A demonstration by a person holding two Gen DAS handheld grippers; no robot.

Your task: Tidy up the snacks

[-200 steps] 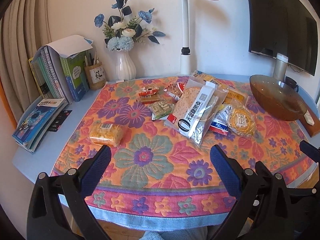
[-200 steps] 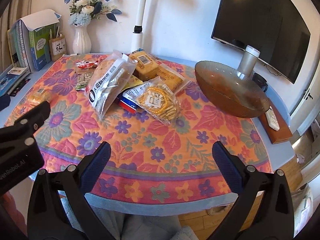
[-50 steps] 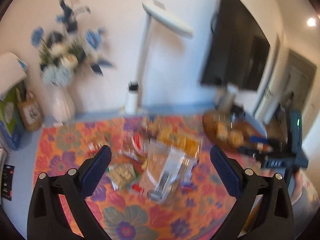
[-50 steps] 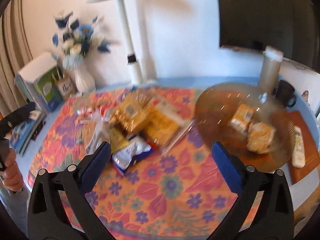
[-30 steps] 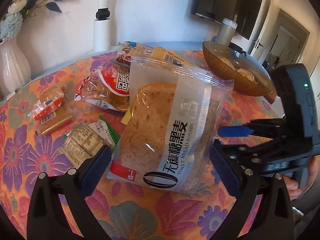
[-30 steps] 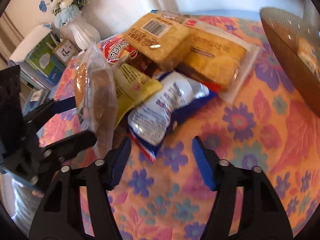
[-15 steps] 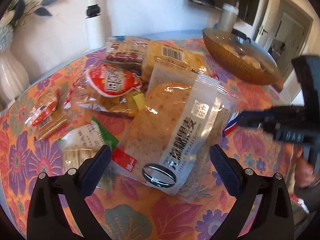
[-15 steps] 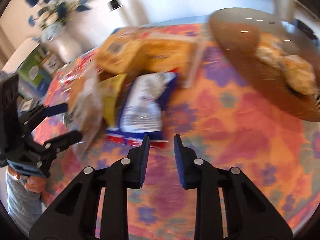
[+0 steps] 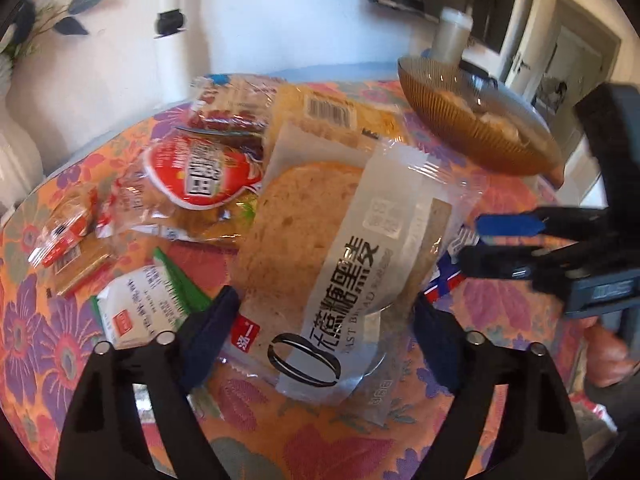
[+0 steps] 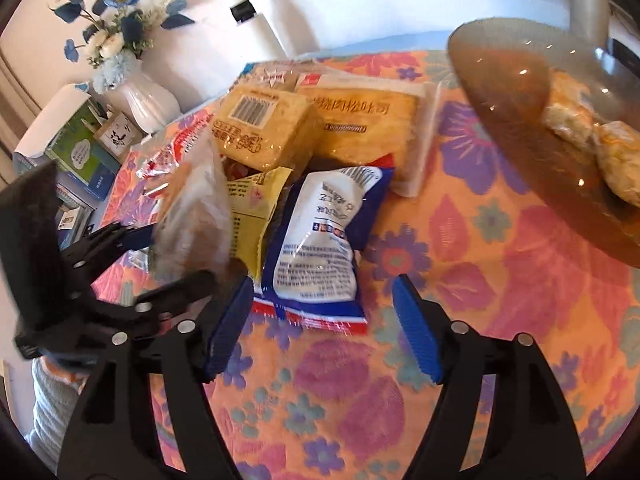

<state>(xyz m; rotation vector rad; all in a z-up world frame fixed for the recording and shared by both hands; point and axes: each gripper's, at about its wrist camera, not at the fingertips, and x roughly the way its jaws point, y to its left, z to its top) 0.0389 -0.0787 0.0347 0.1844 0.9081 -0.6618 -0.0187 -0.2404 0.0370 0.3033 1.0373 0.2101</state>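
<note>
A pile of snack packs lies on the flowered tablecloth [image 9: 320,440]. My left gripper [image 9: 320,332] stands open around the near end of a clear toast bread bag [image 9: 320,248], which looks partly lifted; that bag also shows in the right wrist view [image 10: 192,216]. My right gripper [image 10: 324,328] is open just in front of a blue and white snack bag [image 10: 320,248] lying flat. The right gripper also shows in the left wrist view [image 9: 500,240]. An amber glass bowl [image 10: 520,92] holds two wrapped pastries [image 10: 600,148].
Yellow bread packs [image 10: 264,128] and a red snack bag [image 9: 200,172] lie behind the pile. A small green and white pack [image 9: 144,308] lies at left. A white vase [image 10: 136,96], books [image 10: 76,148] and a lamp base [image 9: 172,40] stand at the back.
My right gripper has opened from nearly shut and moved close to the blue and white bag. My left gripper has moved in around the toast bag's near end.
</note>
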